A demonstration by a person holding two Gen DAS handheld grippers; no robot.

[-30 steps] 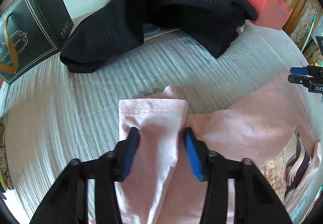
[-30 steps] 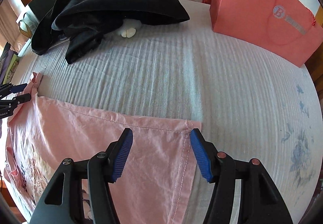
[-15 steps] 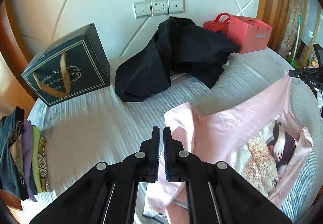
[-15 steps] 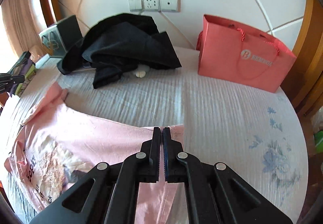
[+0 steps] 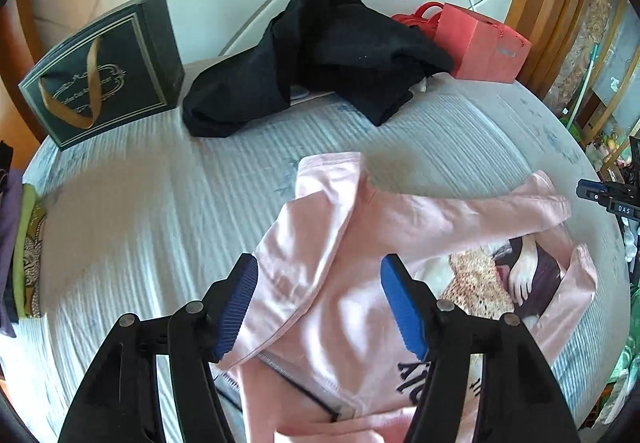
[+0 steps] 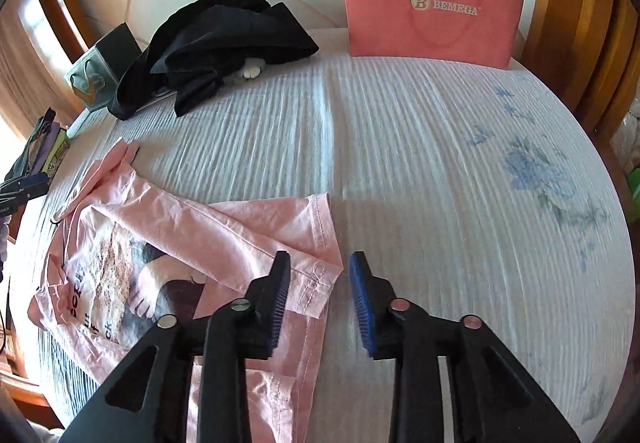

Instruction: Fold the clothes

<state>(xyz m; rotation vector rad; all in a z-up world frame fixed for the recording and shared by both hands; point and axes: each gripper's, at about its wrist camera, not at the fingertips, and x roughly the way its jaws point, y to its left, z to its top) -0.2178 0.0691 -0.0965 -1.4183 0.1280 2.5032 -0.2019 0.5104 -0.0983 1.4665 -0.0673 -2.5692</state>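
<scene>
In the left wrist view the left gripper (image 5: 318,307), jaws just opened and empty, hangs over the pink shirt (image 5: 360,243) at six o'clock on the bed (image 5: 140,211), while in the right wrist view the right gripper (image 6: 320,299), likewise just parted and holding nothing, hovers over the shirt's right edge at six o'clock, so before regripping I would let the folded-down top settle flat and square.

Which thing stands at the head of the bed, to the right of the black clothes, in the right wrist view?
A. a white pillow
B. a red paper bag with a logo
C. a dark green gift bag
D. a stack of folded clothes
B: the red paper bag stands upright against the headboard, right of the black clothes; its printed logo is visible.
</scene>
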